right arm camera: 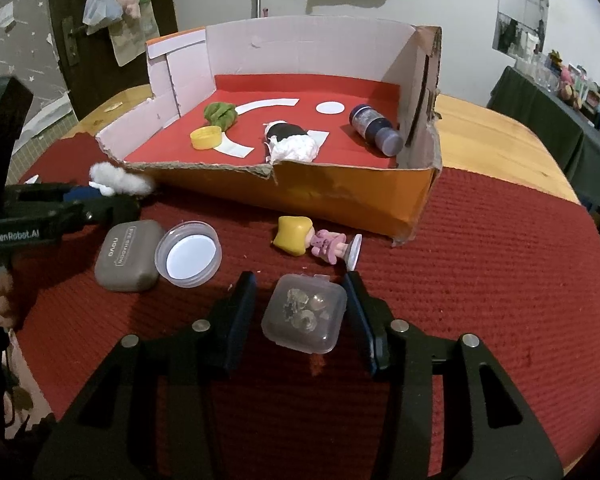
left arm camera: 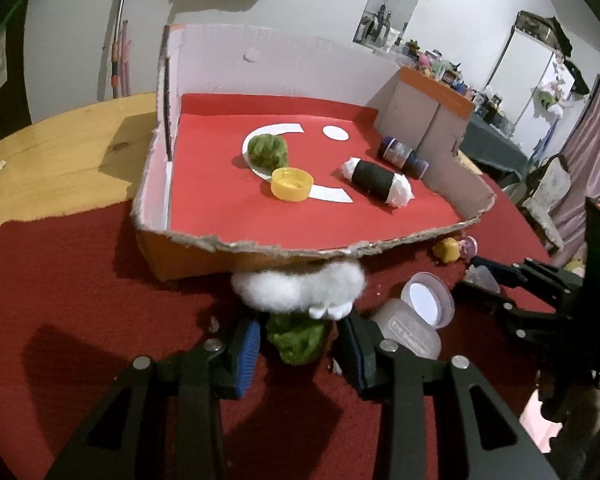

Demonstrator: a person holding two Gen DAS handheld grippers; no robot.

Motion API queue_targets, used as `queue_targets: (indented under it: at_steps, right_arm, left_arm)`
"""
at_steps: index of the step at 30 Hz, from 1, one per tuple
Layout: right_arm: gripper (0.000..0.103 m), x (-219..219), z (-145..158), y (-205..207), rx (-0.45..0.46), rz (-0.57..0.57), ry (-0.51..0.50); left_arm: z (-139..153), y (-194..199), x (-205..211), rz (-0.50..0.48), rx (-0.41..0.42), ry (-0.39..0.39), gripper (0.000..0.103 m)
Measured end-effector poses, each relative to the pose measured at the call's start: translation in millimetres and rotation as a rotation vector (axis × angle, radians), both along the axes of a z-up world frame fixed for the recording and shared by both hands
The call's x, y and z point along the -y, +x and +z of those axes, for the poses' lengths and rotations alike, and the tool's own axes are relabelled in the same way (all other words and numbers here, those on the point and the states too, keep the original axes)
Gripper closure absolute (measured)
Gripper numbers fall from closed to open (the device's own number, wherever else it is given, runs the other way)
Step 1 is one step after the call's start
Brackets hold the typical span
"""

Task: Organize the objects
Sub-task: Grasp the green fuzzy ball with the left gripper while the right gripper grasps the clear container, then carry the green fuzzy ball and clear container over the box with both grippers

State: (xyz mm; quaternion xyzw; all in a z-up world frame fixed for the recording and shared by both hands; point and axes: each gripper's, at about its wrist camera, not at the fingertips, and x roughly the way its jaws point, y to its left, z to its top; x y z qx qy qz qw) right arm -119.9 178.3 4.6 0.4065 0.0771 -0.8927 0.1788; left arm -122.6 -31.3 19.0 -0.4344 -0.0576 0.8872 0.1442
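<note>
My left gripper [left arm camera: 300, 322] is shut on a soft wad, green below [left arm camera: 296, 344] and white cotton on top [left arm camera: 300, 288], just in front of the cardboard box's torn front rim [left arm camera: 300, 246]. The right wrist view shows that cotton [right arm camera: 118, 180] at the left gripper's tips [right arm camera: 112, 196]. My right gripper [right arm camera: 300, 292] is open around a small clear plastic case [right arm camera: 304, 312] lying on the red mat. Its right finger [right arm camera: 358, 308] touches the case and a thin gap shows at its left finger [right arm camera: 240, 312].
On the box's red floor [right arm camera: 340, 148] lie a green wad [right arm camera: 220, 114], a yellow cap [right arm camera: 207, 137], a black roll with white ends [right arm camera: 290, 140] and a dark bottle [right arm camera: 376, 130]. A grey eye-shadow case [right arm camera: 126, 256], a clear lid [right arm camera: 188, 254] and a small doll [right arm camera: 312, 240] lie on the mat.
</note>
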Motion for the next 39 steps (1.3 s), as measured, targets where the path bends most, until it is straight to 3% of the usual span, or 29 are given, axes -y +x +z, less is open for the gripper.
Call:
queue_targets:
  at_steps: [3,7,21,30,39]
  right_arm:
    - [0.067,1,0,2,-0.002,0.004,0.010]
    - [0.067,1,1,4,-0.002,0.007,0.012]
    - [0.067,17,7,23,0.023,0.075,-0.034]
    - [0.067,23,23,35,-0.010,0.094,-0.046]
    - [0.067,29,34,43,-0.034,0.112,-0.056]
  left_arm:
    - [-1,5,-9,-0.002,-0.019,-0.057,0.074]
    - [0,10,-5,0.001,-0.015,-0.036,0.077]
    - [3,35,-2,0.001,0.007,0.008,0.077]
    - [30,49,8,0.033,-0.060,0.055,0.077]
    - [34,56,7,0.030,-0.072,0.064,0.077]
